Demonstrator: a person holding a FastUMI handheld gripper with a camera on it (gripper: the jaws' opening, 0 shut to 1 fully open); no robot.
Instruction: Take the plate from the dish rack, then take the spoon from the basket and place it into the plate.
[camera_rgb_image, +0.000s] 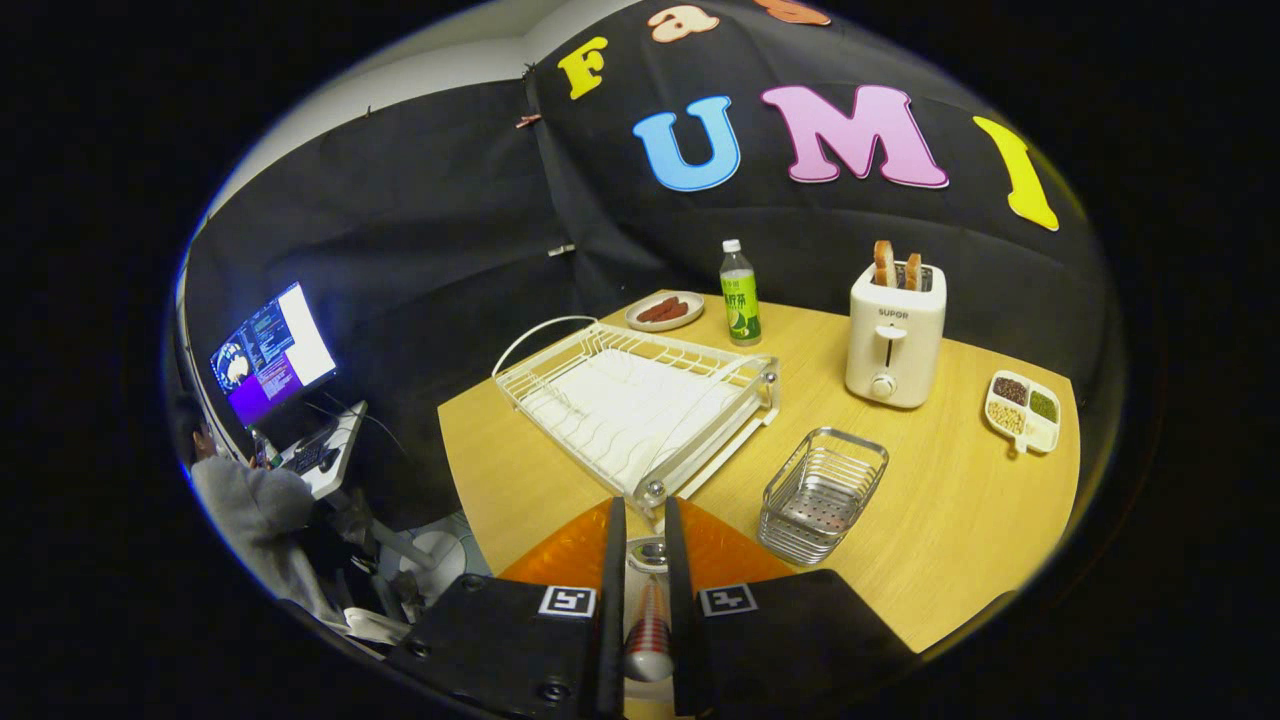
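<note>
Spoon (648, 625) handling is the step in hand: the utensil lies between the gripper (640, 560) fingers (612, 600), its metal bowl just past the fingertips and its handle, with a red-striped grip and a grey end, running back between the two black fingers. The fingers stand narrow and parallel, close along both sides of the handle; they appear to clamp it, though actual contact on each side cannot be confirmed.

Directly beneath the fingers sits the orange plate (570, 555), flat on the worktop (960, 500) and just in front of the near corner of the white dish rack (640, 405). The rack holds no plate. The wire basket (822, 493) stands to the right of the fingers, beside the rack, and looks empty. By this layout the plate step seems done and the spoon is over its target.

Handling notes, as judgement:
- The spoon is light and rigid; the smooth metal can slip or pivot in a narrow grip.
- The striped section of the handle offers the best hold.
- The plate is likely hard and shallow; release low, so the spoon does not bounce or slide off the rim.

A toaster (893, 340) and a bottle (740, 295) stand well beyond the rack.
</note>
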